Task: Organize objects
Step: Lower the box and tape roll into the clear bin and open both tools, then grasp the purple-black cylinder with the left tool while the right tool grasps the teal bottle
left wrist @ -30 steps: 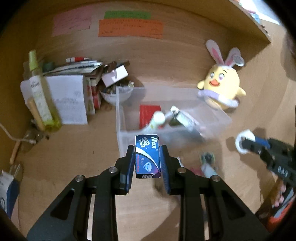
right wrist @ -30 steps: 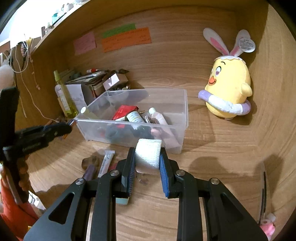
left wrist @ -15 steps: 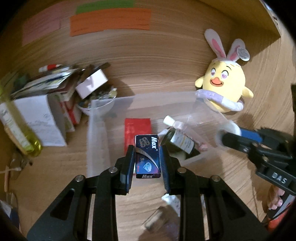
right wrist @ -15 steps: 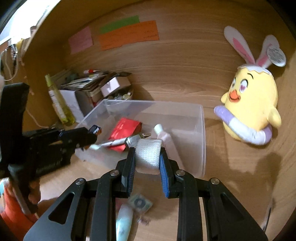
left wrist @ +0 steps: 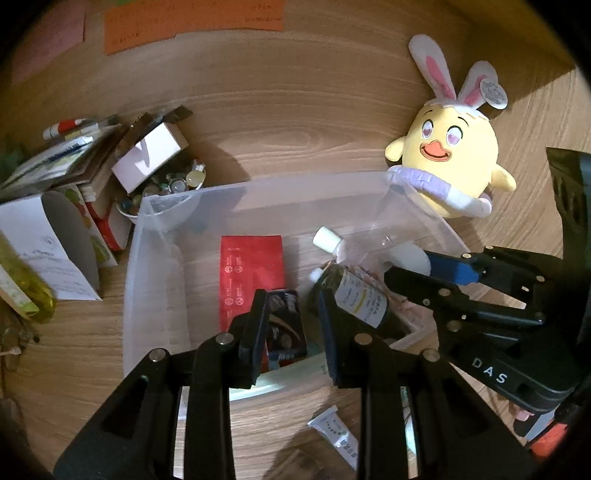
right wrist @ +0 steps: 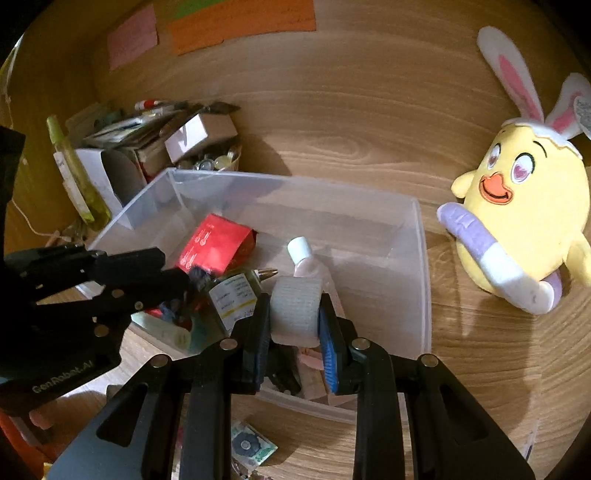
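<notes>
- Wood-grain desk runs back to a wooden panel carrying an orange note.
- In the middle sits a clear plastic bin. It holds a red packet, a dark bottle with a pale label and a white-capped bottle.
- At two o'clock from the bin, a yellow plush chick with rabbit ears sits upright just beside the bin's corner.
- At ten o'clock is a heap of papers with a small white carton. A yellow-green bottle lies at nine o'clock.
- The left gripper hangs over the bin's near side with its jaws apart. The dark blue Max box shows blurred between them, close to the left finger, with a clear gap to the right one.
- The right gripper is clamped on a white gauze roll, held above the bin's contents.
- At six o'clock, outside the bin, a small white tube and a green sachet lie on the desk.
</notes>
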A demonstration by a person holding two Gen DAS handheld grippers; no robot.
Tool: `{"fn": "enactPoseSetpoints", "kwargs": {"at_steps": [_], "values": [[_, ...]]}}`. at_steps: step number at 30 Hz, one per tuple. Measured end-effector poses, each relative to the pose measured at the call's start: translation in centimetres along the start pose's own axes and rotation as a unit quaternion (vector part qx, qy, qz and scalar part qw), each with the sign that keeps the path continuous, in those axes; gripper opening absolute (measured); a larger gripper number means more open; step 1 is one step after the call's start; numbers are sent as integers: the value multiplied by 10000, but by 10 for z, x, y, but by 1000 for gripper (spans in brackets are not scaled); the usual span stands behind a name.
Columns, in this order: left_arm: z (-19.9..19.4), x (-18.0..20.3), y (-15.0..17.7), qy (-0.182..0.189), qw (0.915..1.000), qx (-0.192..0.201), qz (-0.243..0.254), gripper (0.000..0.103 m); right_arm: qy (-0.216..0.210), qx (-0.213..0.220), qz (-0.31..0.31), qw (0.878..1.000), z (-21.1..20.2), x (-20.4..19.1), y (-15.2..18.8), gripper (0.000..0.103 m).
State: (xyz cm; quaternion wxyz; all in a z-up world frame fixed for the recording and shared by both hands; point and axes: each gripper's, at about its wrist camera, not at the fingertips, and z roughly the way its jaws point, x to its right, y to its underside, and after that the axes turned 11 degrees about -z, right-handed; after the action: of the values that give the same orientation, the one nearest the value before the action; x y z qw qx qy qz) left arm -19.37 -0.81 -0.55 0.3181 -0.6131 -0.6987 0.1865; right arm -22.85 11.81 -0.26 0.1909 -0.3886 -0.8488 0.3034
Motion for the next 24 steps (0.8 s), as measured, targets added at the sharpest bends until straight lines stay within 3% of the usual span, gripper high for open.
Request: {"fn": "enactPoseSetpoints", "kwargs": {"at_steps": [2,7,12,17,24], "values": [[-5,1,2,-5,10000,67,44,39,-19,-14,12,10000,-1,0,-1,22],[-26,3,4,9,9994,327,103,49,-62,97,47,9999,-18,0,0,26],[-57,7,8,36,9975,682,159,65,140,366,-70,9992,-45,-4,-1,43],[-84,9,20,-14,9948,996,211,87,296,655,-230,9971,-75,-12,5,51],[-98,7,54,-97,9944,1008,295,92,285,705,-332,9966,-93,-31,36,54]]}}
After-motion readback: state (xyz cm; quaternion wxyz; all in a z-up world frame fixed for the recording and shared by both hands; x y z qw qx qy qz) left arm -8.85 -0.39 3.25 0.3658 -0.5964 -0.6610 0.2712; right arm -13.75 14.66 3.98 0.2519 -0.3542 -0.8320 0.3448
